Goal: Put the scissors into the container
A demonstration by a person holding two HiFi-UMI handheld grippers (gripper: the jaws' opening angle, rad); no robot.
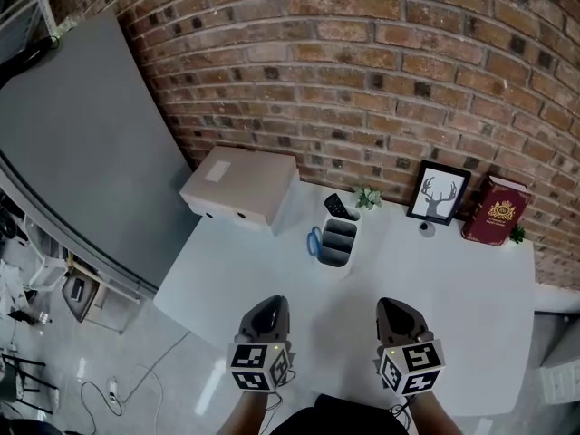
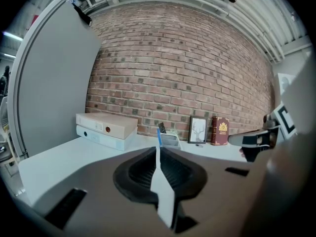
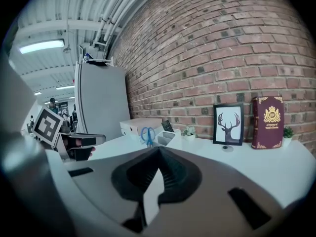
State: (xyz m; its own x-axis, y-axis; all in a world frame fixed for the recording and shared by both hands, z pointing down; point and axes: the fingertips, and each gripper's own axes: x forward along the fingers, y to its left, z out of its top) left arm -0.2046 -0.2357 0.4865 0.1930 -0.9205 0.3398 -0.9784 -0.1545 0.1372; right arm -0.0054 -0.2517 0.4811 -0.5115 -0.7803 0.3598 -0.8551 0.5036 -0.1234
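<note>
**A:** What fills the back?

**B:** A red-brown brick wall (image 1: 381,71), with a tall flat grey panel (image 1: 82,143) leaning along the left. Below them is the white surface (image 1: 471,306).

**A:** What is on it?

**B:** At the back left is a stack of 2 box files (image 1: 240,187), beige over white. At the back right, a dark red hardback book with a gold crest (image 1: 495,210) stands against the bricks. A black-framed deer picture (image 1: 439,193) is just beside it.

**A:** And the 2 grippers?

**B:** Both hover over the near edge, well apart from everything else. The left gripper (image 1: 268,304) has its jaws pressed together with nothing between them. The right gripper (image 1: 395,306) is the same, its jaws closed and empty.

**A:** Where are the scissors?

**B:** The grey plastic compartmented container (image 1: 340,241) sits mid-surface. The blue-handled scissors (image 1: 314,242) stand handles-up at its left edge. I cannot tell whether they are in a slot or against the outer wall.

**A:** Anything smaller?

**B:** A black remote (image 1: 337,207) pokes out of the container's rear compartment. A small green potted plant (image 1: 368,196) sits just behind it.
</note>
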